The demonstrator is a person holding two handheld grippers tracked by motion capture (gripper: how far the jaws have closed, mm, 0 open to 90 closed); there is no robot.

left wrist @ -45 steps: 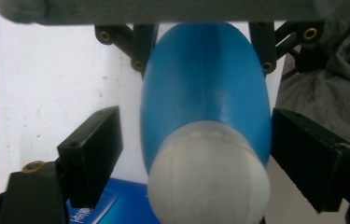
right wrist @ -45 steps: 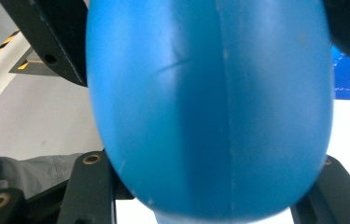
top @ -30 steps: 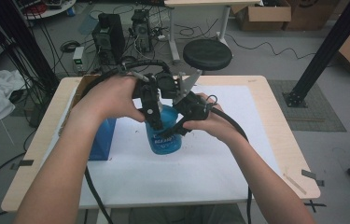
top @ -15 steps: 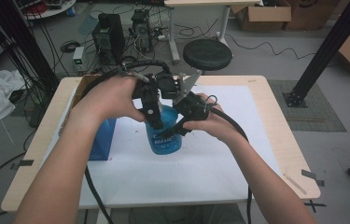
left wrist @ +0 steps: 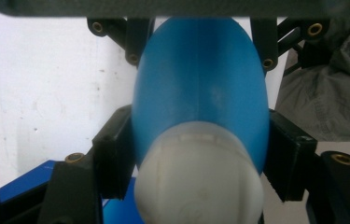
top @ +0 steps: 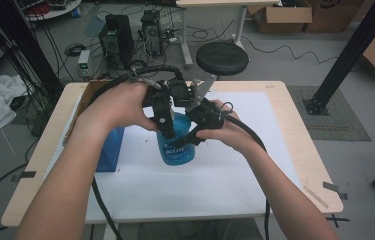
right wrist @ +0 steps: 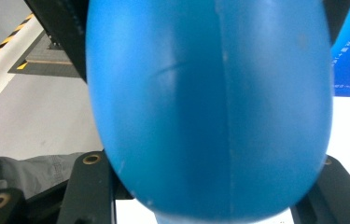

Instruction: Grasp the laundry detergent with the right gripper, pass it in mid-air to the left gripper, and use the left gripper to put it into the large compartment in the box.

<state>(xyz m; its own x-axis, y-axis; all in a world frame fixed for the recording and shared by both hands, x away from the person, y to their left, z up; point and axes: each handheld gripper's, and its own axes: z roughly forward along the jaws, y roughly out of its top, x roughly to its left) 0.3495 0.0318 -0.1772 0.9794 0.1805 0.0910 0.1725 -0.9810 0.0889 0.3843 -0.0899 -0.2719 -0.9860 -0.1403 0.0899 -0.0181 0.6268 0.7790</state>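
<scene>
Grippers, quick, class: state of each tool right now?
Left tool: jaws just closed, shut on the blue plastic bottle, near its white cap.
Right tool: shut on the bottle's body.

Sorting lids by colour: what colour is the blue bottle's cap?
White; the cap shows best in the left gripper view.

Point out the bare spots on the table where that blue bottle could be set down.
Free: the white mat right of the blue bottle, out to the table's right edge, and the near strip between the forearms. Crowded: the left side, where the blue box stands, and the middle, where the left gripper and right gripper clamp the bottle.
</scene>
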